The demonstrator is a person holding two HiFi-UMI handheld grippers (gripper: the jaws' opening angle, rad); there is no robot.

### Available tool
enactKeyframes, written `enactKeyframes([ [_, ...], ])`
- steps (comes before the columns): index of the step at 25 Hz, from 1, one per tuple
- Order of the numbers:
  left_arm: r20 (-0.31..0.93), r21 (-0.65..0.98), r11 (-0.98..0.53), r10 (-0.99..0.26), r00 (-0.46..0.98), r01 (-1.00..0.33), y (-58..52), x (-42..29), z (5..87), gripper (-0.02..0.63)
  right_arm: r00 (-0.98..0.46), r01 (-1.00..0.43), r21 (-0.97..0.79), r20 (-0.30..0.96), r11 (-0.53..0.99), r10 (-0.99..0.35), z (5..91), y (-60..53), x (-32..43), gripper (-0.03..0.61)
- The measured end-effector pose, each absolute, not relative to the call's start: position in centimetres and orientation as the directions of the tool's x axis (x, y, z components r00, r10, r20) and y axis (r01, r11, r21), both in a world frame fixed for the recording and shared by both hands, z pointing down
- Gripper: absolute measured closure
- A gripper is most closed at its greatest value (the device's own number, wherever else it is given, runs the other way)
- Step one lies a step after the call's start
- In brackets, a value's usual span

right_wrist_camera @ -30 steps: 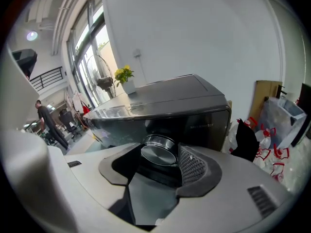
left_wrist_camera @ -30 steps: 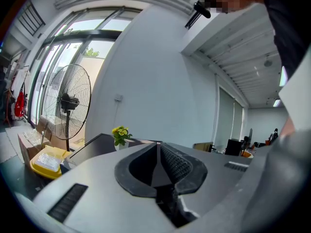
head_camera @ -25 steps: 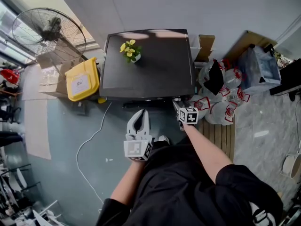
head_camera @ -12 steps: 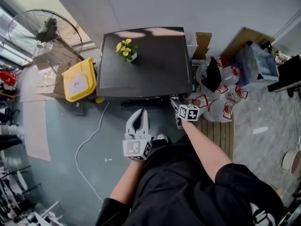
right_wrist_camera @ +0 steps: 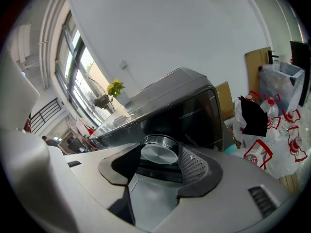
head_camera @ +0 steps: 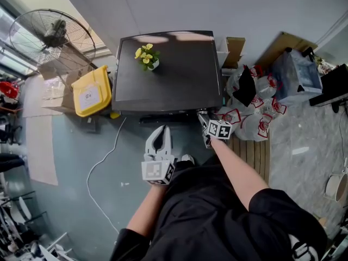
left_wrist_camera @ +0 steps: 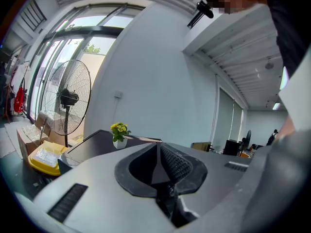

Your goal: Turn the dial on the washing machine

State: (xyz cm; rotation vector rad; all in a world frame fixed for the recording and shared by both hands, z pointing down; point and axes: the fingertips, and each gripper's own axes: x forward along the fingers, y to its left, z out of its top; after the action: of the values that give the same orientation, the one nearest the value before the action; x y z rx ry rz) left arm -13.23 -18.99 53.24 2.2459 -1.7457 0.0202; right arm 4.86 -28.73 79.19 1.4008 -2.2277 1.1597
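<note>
My right gripper [right_wrist_camera: 161, 152] has rolled slightly, its jaws clamped on the dial [right_wrist_camera: 158, 157] of the washing machine [right_wrist_camera: 194, 113], so the turn looks underway. My left gripper [left_wrist_camera: 158, 154] idles, jaws closed on nothing.

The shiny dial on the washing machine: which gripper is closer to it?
Right. The right gripper is clamped on the dial at the front of the washing machine; the left gripper hangs shut and empty, back from the machine.

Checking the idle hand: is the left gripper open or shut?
Shut: the left gripper shows its jaws together in its own view, nothing between them.
</note>
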Motion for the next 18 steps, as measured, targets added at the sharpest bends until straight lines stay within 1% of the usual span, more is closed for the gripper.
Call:
enactKeyframes([
  [10, 0.19, 0.227, -0.226, -0.944, 0.27, -0.947, -18.9, -13.5, 53.5, 0.592, -0.518, -0.817, -0.547, 0.561, 0.18, -0.646, 79.5, -28.6, 5.1, 0.347],
  [18, 0.211, 0.223, -0.245, -0.933, 0.292, -0.943, -19.0, -12.5, 53.9, 0.592, -0.516, -0.844, -0.471, 0.578, 0.258, -0.632, 78.9, -28.6, 4.9, 0.348],
])
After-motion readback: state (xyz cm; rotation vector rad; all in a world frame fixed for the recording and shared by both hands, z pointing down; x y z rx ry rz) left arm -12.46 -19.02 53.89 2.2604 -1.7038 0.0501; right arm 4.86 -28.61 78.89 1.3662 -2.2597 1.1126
